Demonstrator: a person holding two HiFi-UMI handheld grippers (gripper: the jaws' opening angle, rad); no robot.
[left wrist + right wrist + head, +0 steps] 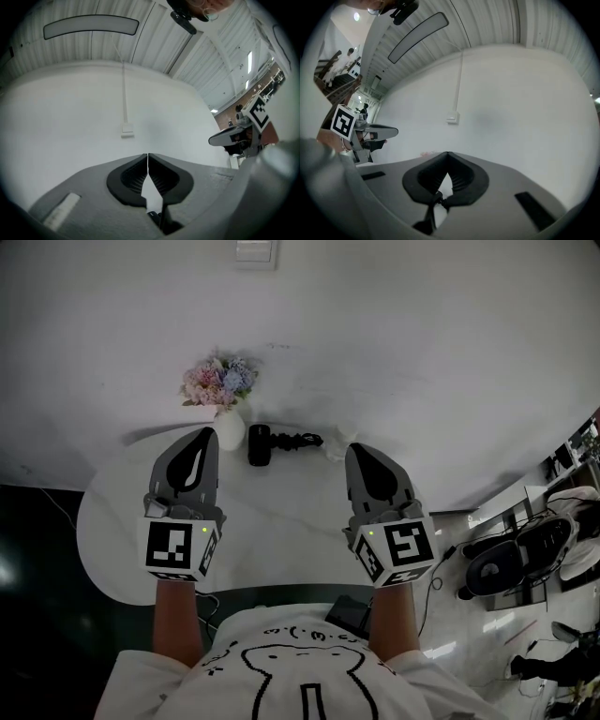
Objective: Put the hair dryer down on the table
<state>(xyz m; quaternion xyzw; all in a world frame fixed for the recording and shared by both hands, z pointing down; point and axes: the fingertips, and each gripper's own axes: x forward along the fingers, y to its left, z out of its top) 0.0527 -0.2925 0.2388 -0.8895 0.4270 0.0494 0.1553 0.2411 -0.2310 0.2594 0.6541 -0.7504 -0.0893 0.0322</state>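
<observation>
The left gripper (207, 433) is held over the white worktop (281, 531), its jaws pressed together on nothing. Just beside a vase of flowers (225, 399), the black hair dryer (259, 444) is seen lying on the worktop, apart from both grippers. The right gripper (355, 449) is likewise held with its jaws closed and empty.

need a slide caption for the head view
Hair dryer lying on the table beside a flower vase, left tongs and right tongs shut and empty.
</observation>
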